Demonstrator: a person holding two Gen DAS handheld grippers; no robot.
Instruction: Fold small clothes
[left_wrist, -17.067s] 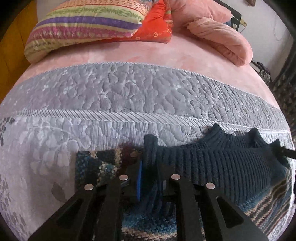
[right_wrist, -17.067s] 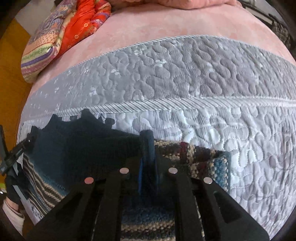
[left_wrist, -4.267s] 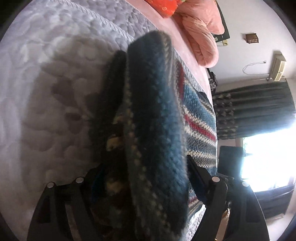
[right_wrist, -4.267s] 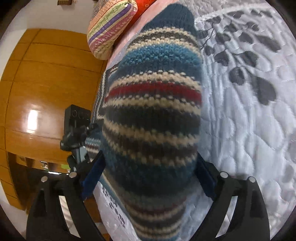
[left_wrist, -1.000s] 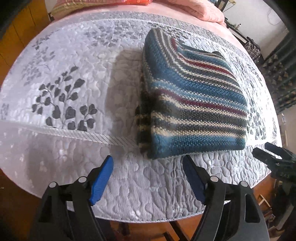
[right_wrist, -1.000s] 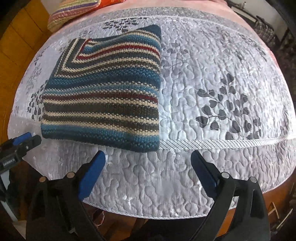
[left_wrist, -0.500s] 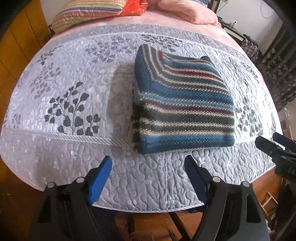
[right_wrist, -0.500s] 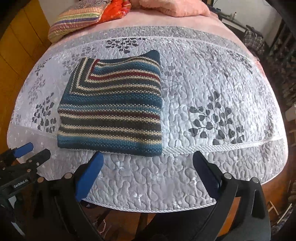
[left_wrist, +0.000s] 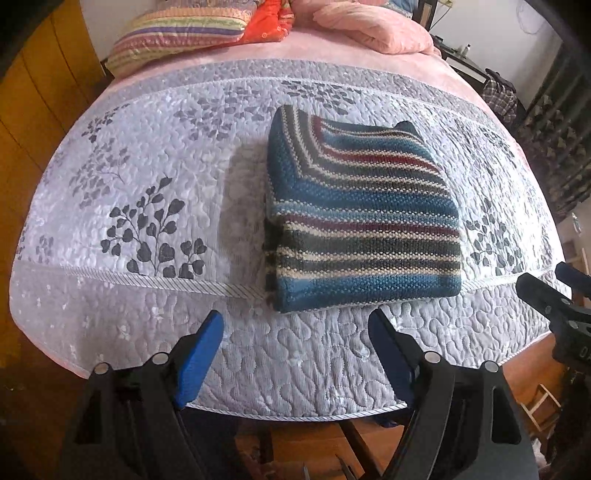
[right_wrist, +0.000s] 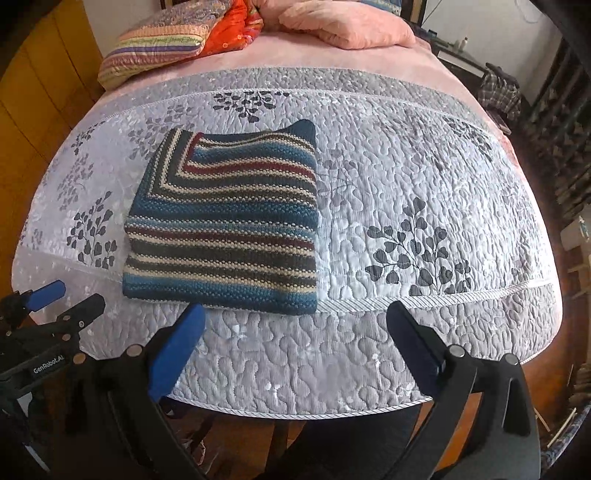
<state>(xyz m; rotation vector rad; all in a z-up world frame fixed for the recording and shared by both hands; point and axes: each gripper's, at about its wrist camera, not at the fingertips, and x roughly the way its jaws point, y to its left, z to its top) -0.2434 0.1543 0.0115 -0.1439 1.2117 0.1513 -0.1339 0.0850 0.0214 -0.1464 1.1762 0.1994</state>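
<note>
Striped knit sweater (left_wrist: 364, 218) lies folded into a thick rectangle on the quilted bedspread (left_wrist: 147, 177), just ahead of both tongs and touching neither. The left tongs (left_wrist: 295, 332) are spread wide and empty, short of its near edge; the right tongs (right_wrist: 295, 317) are likewise wide open and empty, with the sweater ahead and to their left. The fold looks finished. A dark corner pokes out at the far edge, so a good finish would tuck that in and square the stack without dragging the layers apart.
</note>
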